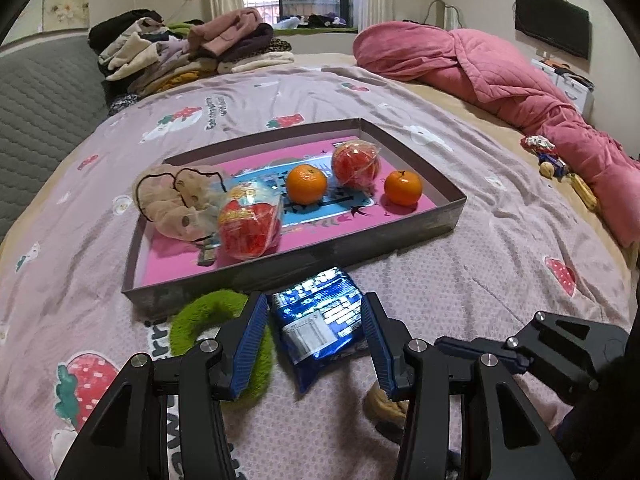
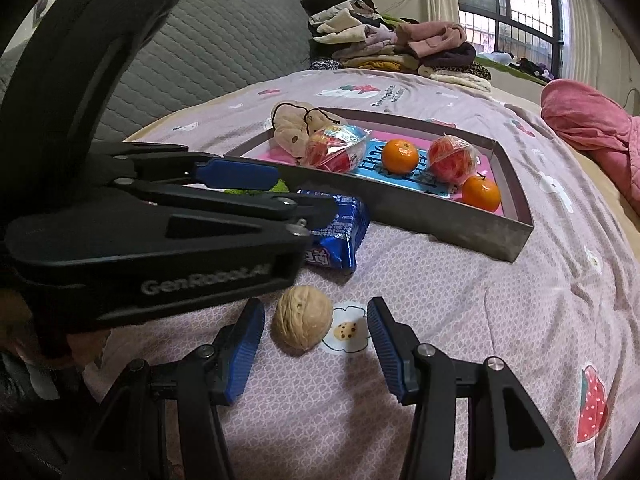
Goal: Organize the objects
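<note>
Here, both ribbed claws agape, empty: left (image 1: 316, 344) astride crinkly blue packet (image 1: 320, 320), right (image 2: 316, 344) around wrinkled walnut (image 2: 303, 317).

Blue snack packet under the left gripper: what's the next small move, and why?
Probably close the left gripper on the blue snack packet. Its fingers already straddle the packet, one blue pad on each side, and the jaws look open with the pads not visibly pressing. The packet lies on the bedspread just outside the box that holds the other items. The right gripper straddles the walnut.
</note>
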Demonstrator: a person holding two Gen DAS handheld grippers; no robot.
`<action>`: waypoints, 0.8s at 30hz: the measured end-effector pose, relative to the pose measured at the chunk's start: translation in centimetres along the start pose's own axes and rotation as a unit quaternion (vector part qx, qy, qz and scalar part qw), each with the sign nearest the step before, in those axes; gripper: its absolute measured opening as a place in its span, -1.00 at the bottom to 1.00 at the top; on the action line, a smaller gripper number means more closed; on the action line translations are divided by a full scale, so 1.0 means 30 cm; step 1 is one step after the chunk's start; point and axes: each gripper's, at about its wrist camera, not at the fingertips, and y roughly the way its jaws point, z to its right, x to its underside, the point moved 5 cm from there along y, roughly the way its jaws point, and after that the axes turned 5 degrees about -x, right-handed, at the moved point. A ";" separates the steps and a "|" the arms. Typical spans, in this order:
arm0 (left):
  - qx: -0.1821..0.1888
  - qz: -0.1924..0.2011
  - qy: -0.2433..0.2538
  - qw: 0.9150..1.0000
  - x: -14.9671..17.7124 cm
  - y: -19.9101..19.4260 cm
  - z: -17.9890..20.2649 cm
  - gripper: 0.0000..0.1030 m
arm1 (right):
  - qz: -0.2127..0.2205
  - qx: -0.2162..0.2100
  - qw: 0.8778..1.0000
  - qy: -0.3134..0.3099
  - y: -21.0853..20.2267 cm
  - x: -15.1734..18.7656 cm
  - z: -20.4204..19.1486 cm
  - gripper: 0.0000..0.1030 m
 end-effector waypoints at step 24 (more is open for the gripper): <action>0.010 -0.036 0.004 0.999 -0.018 0.091 0.036 0.02 | 0.009 0.038 0.999 -0.008 0.062 0.003 -0.010 0.02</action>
